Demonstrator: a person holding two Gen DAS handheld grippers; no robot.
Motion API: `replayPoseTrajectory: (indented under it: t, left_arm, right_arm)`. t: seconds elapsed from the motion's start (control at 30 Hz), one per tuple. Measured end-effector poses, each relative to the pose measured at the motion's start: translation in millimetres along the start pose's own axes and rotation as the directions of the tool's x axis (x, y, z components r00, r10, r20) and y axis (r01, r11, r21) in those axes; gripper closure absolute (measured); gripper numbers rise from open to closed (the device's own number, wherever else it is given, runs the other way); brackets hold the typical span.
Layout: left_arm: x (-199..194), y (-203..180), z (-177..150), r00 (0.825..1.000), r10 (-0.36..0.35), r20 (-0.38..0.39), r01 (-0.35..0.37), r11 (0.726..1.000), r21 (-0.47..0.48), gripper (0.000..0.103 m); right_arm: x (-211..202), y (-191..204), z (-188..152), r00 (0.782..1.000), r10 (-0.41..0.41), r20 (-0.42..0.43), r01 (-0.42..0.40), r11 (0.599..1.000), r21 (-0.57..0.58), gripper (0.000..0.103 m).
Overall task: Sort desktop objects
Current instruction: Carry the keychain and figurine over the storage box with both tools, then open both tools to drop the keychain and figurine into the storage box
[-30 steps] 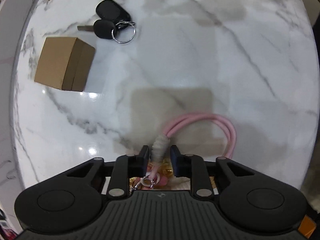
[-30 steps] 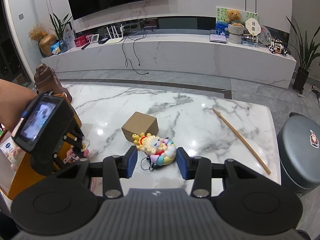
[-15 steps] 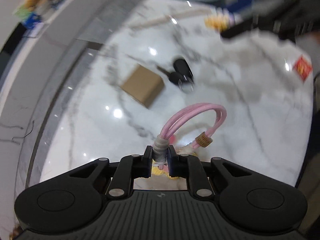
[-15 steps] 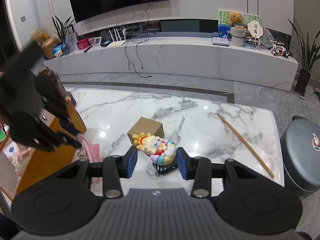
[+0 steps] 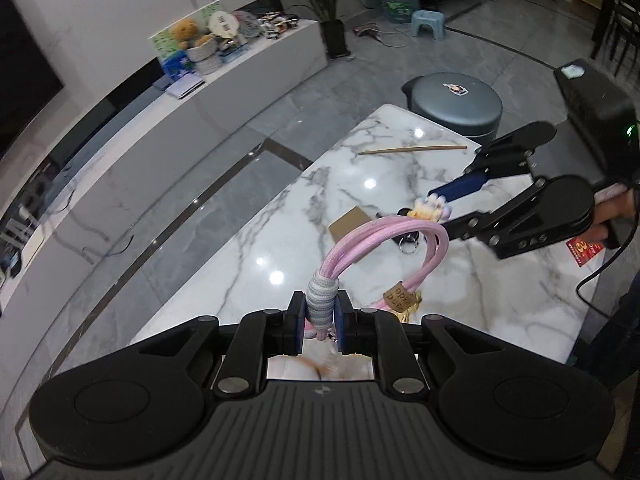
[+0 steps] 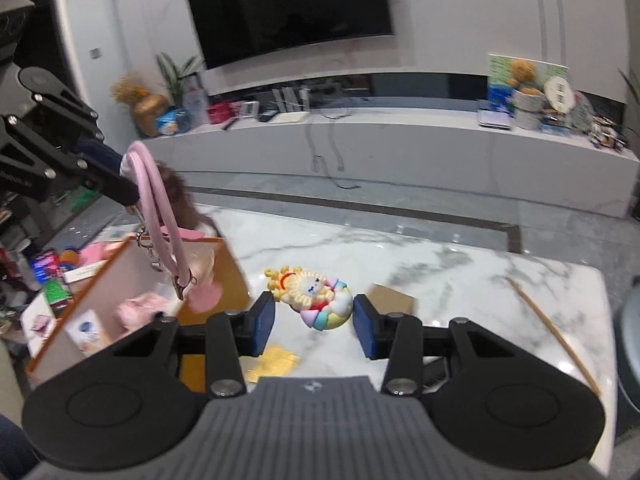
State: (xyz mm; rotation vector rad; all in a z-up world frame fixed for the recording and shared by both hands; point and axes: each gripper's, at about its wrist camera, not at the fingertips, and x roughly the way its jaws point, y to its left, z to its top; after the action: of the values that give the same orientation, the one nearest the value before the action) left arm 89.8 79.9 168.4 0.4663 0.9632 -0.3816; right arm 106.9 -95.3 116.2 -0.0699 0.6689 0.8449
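My left gripper (image 5: 318, 308) is shut on the grey wrapped neck of a pink cord lanyard (image 5: 360, 240), held high above the marble table (image 5: 280, 240). In the right wrist view the left gripper (image 6: 126, 186) carries the lanyard (image 6: 156, 208) dangling over an orange-walled open box (image 6: 224, 264). My right gripper (image 6: 314, 312) is shut on a colourful lion keychain toy (image 6: 312, 296), lifted a little off the table. In the left wrist view the right gripper (image 5: 434, 208) shows with the lion toy (image 5: 426, 209) at its tips.
A small cardboard box (image 5: 350, 222) and black car keys (image 5: 408, 238) lie mid-table. A wooden stick (image 5: 412, 149) rests near the far edge, a red card (image 5: 584, 248) at the right. A round grey stool (image 5: 456, 104) stands beyond the table. Yellow paper (image 6: 276, 360) lies near the orange box.
My left gripper rose from the tabletop and rolled, lifting the pink lanyard into the air toward the orange box. The right gripper shifted a little with the lion toy still in it.
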Motion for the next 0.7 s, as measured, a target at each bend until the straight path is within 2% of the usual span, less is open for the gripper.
replayPoseTrajectory:
  t: [0.17, 0.37, 0.57, 0.7]
  left_arm:
    - [-16, 5, -35, 0.998, 0.049, -0.036, -0.05, 0.998, -0.047, 0.086]
    - [-22, 22, -92, 0.995, 0.062, -0.079, -0.074, 0.984, -0.162, 0.086]
    - [-10, 30, -145, 0.991, 0.032, -0.132, -0.066, 0.963, -0.26, 0.086]
    - [10, 26, -178, 0.984, -0.003, -0.178, -0.054, 0.948, -0.314, 0.086]
  right_arm:
    - [16, 54, 2, 0.995, 0.095, -0.025, -0.097, 0.992, -0.085, 0.058]
    - [36, 122, -6, 0.973, 0.217, -0.081, -0.23, 0.951, -0.209, 0.058]
    - [69, 174, -28, 0.95, 0.24, -0.2, -0.293, 0.908, -0.3, 0.058]
    - [89, 197, -47, 0.923, 0.244, -0.299, -0.345, 0.869, -0.355, 0.058]
